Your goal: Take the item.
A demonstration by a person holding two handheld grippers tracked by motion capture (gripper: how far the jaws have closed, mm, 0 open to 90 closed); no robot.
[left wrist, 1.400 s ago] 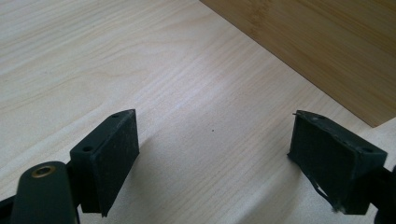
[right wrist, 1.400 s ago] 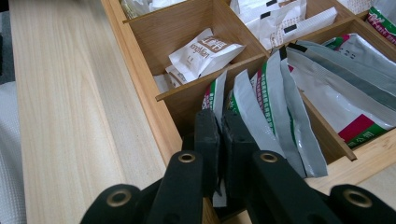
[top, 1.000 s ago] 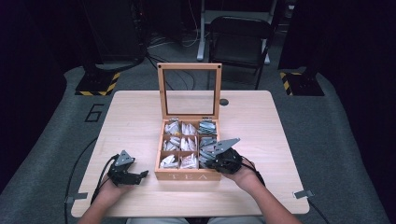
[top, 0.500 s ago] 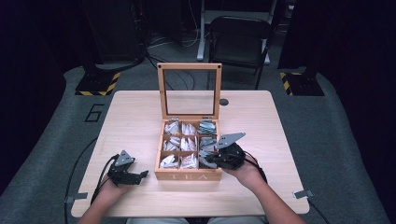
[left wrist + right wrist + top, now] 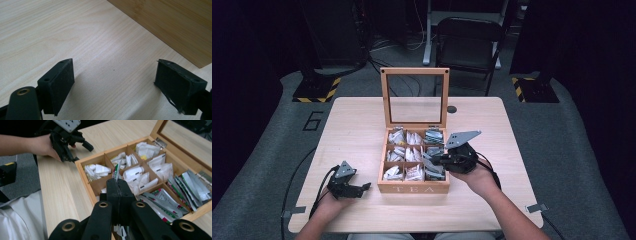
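Observation:
A wooden tea box (image 5: 413, 189) marked TEA stands open mid-table, its compartments (image 5: 140, 173) packed with white and silver-green tea packets. My right gripper (image 5: 428, 161) hovers over the box's right front corner, shut on a thin tea packet (image 5: 116, 171) that sticks up from its closed jaws (image 5: 117, 181). Left of the box my left gripper (image 5: 364, 187) rests low on the table. It is open, with bare wood between its pads (image 5: 113, 75), and the box's side wall (image 5: 175, 25) is just ahead of it. It also appears across the box in the right gripper view (image 5: 85, 145).
The box's glass-paned lid (image 5: 414, 97) stands upright at the back. A small dark round spot (image 5: 452, 109) lies on the table (image 5: 352, 125) behind the box to the right. A black chair (image 5: 469, 45) stands beyond the far edge.
My right gripper has risen a little and drifted right over the box, still shut on the packet. The left gripper has stayed put.

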